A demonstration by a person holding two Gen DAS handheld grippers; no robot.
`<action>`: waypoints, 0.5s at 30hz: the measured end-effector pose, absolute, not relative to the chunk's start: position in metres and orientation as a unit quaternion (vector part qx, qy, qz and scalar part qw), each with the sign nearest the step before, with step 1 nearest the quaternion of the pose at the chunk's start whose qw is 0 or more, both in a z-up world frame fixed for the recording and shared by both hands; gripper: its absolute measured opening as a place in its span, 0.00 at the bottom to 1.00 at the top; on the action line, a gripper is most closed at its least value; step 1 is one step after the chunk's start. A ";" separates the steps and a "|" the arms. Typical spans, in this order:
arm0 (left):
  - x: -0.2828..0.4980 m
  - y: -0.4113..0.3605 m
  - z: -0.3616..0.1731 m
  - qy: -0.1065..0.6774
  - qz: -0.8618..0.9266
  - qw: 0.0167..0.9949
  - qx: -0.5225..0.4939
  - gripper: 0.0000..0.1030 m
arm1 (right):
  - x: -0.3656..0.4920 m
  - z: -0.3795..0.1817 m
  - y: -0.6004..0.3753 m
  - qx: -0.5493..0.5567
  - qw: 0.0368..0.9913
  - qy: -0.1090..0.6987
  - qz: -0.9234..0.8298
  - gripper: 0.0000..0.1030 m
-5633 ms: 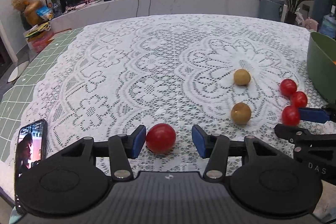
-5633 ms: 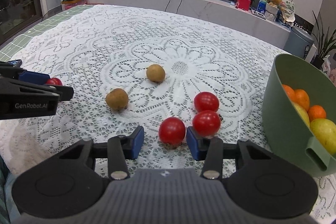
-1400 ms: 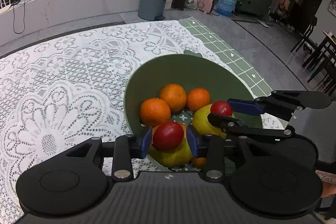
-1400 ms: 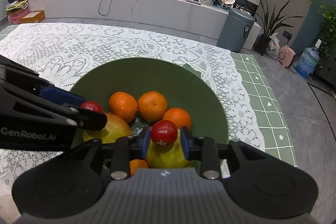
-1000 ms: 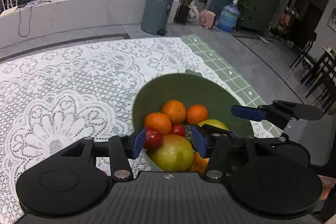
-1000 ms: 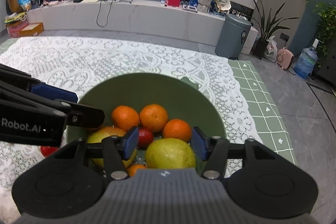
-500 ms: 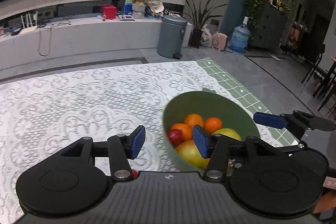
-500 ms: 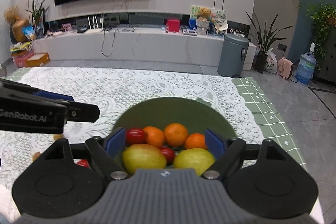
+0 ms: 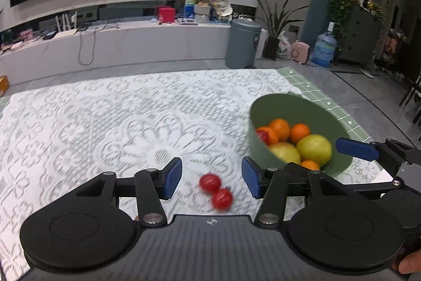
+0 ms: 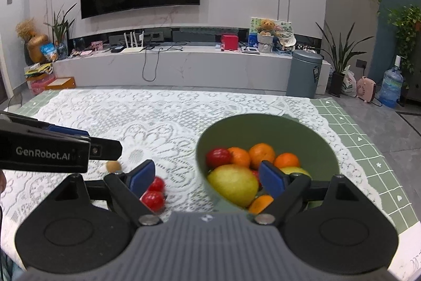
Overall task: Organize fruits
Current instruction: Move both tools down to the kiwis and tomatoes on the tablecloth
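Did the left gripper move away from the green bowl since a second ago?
Yes. The left gripper backed off from the green bowl, which now sits to its right, and two red tomatoes lie ahead on the lace.

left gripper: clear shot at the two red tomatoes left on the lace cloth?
Probably yes. The left gripper is open and empty, and the two red tomatoes lie on the lace cloth just ahead between its fingers. The green bowl sits off to the right, clear.

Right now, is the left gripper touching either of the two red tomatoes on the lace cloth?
Apart. The left wrist view shows the left gripper open, both tomatoes lying on the cloth between its pads, clear gaps either side.
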State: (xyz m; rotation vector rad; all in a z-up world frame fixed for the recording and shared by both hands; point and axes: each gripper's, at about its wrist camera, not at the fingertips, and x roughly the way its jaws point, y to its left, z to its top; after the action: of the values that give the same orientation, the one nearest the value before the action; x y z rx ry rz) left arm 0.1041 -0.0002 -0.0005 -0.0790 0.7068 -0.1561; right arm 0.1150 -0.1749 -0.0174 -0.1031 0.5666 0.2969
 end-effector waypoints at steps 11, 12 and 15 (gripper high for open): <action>0.080 0.032 -0.028 0.371 -0.056 0.925 -0.054 0.60 | 0.091 -0.044 -0.141 -0.082 0.933 0.293 0.191 0.80; 0.078 0.034 -0.031 0.373 -0.056 0.924 -0.058 0.60 | 0.090 -0.046 -0.137 -0.087 0.932 0.294 0.195 0.80; 0.076 0.042 -0.039 0.379 -0.054 0.922 -0.065 0.60 | 0.087 -0.053 -0.128 -0.098 0.927 0.300 0.205 0.80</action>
State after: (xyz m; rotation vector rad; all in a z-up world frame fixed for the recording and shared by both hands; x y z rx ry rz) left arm 0.0764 0.0416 -0.0392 -0.1339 0.7775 -0.1100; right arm 0.0874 -0.1285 -0.0528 -0.2001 0.6154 0.4201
